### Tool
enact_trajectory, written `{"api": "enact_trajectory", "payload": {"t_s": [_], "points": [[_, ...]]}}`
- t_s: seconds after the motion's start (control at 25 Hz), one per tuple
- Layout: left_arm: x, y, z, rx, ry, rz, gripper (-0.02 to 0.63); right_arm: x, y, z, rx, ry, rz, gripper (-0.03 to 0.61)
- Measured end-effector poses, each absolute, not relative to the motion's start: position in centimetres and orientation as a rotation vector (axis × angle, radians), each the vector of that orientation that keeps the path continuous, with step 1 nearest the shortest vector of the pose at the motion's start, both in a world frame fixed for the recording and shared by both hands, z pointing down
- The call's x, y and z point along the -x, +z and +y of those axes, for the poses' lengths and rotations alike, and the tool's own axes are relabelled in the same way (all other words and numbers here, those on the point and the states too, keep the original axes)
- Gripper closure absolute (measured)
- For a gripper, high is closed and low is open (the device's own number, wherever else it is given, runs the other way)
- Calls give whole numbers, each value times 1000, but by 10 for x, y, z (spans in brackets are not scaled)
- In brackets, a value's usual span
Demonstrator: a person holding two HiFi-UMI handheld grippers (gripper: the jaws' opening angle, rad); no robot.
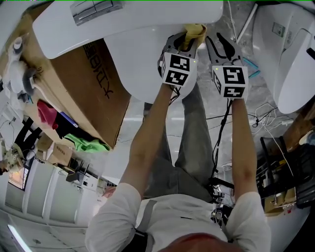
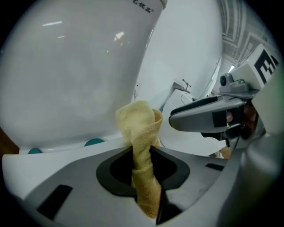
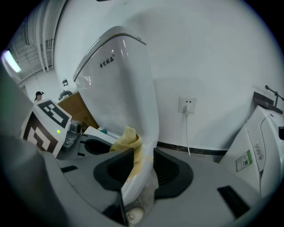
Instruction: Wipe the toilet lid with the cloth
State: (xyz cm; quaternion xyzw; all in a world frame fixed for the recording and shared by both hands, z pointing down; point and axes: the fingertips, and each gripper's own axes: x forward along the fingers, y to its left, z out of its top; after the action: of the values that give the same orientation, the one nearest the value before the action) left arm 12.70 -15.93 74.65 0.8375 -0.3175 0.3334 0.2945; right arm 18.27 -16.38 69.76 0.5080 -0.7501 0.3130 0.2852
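Grey floor (image 1: pixel 211 106) is showing under the person's legs in the head view, with a cardboard box (image 1: pixel 93 93) standing beside the white cistern (image 1: pixel 123 15). The toilet lid (image 1: pixel 142 64) is standing raised. The left gripper (image 1: pixel 186 42) is pressing a yellow cloth (image 1: pixel 194 31) against the lid's right edge, and the right gripper (image 1: pixel 224 47) is sitting just beside it on the same edge. A second white toilet (image 1: pixel 290 64) is standing well apart at the right.

In the left gripper view, the left gripper (image 2: pixel 144 177) is clamping the cloth (image 2: pixel 142 146) between its closed jaws. The bunched end is sticking up past them and touching the lower part of the lid (image 2: pixel 75 75). The right gripper (image 2: pixel 195 116) is reaching in from the right.

In the right gripper view, the right gripper (image 3: pixel 144 170) is gripping the lid's (image 3: pixel 128 84) thin edge, which is running between its two pads. The cloth (image 3: pixel 126 137) is lying against the lid just left of these jaws, and the left gripper (image 3: pixel 88 144) is sitting behind it. A wall socket (image 3: pixel 187 105) is showing beyond.
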Motion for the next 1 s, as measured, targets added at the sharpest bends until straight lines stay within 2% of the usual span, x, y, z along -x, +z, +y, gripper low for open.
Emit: {"api": "enact_trajectory", "payload": {"t_s": [1.0], "points": [[-12, 745, -167, -2177, 847, -926, 512, -74, 705, -150, -1172, 823, -2044, 428]]}}
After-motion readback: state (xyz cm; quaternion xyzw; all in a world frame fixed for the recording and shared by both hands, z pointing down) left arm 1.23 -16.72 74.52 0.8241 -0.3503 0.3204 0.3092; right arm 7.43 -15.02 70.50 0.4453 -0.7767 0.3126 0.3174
